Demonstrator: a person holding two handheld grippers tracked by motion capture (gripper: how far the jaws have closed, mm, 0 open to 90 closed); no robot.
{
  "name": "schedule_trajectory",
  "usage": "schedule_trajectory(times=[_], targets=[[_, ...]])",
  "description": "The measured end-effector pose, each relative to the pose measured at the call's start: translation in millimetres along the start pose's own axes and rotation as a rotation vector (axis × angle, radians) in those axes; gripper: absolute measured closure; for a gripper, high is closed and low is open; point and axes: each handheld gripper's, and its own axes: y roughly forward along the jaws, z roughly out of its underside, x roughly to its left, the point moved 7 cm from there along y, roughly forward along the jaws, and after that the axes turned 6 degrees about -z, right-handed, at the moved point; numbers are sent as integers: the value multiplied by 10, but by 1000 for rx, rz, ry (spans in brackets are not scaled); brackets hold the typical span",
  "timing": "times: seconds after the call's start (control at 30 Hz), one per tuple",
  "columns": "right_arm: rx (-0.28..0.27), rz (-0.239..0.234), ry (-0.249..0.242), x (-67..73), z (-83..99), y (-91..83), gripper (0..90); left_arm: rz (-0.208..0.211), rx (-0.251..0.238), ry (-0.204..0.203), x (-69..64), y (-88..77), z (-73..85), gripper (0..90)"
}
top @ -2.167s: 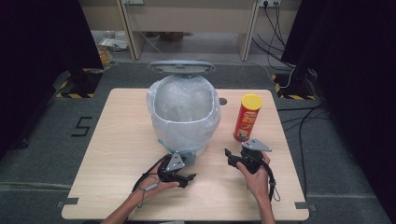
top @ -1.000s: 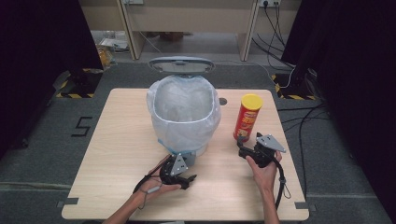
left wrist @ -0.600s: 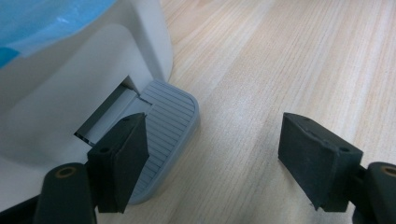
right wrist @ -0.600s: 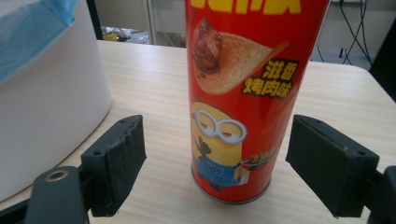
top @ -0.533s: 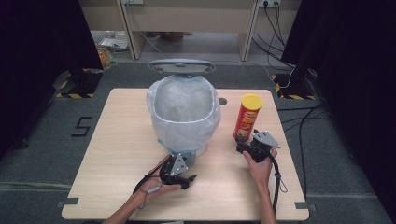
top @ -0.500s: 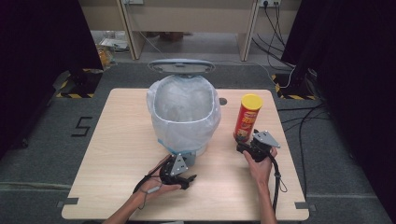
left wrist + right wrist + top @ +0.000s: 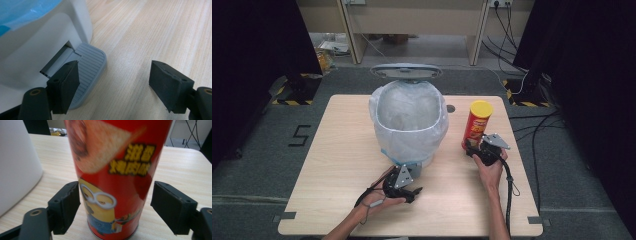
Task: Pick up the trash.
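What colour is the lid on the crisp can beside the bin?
Yellow. The lid tops the red crisp can, clearest in the high view.

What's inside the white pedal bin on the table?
A translucent plastic liner bag lines the white pedal bin, folded over its rim. It looks empty, though its very bottom isn't visible.

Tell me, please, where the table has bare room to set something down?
The table's left part, beside the bin, and its near-right corner are bare. It is crowded between the bin and the can, where the right gripper sits.
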Motion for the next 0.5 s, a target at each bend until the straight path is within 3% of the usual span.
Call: schedule_trajectory(times=[0.5], targets=[[-67, -36, -5, -45, -20, 73, 207, -1, 0, 1, -1, 0, 0, 236]])
